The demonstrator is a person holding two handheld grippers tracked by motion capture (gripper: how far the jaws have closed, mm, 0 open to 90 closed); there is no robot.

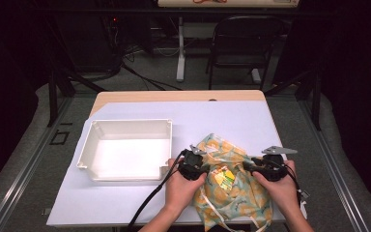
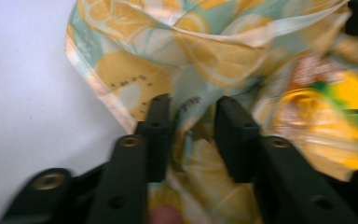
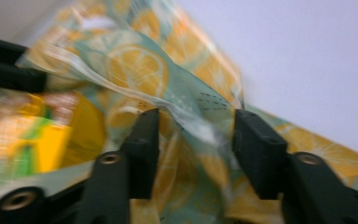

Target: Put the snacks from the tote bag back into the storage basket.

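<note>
A cloth bag (image 1: 244,198) printed with lemon slices lies at the table's front right, its mouth spread wide. Inside it lies a yellow and green packet (image 1: 224,178). My left gripper (image 1: 196,166) is at the left edge of the mouth and my right gripper (image 1: 255,168) at the right edge. In the left gripper view the jaws of the left gripper (image 2: 193,116) stand apart with a fold of the bag (image 2: 135,88) between them, the packet (image 2: 349,93) beyond. The right gripper (image 3: 196,128) is open wider around the bag's rim (image 3: 140,70), the packet (image 3: 37,135) to its left.
An empty white tray (image 1: 125,123) stands to the left of the bag on the white sheet (image 1: 222,116) that covers the table. A black cable (image 1: 147,200) trails from the left gripper over the front edge. A folding chair (image 1: 244,43) stands beyond the table.
</note>
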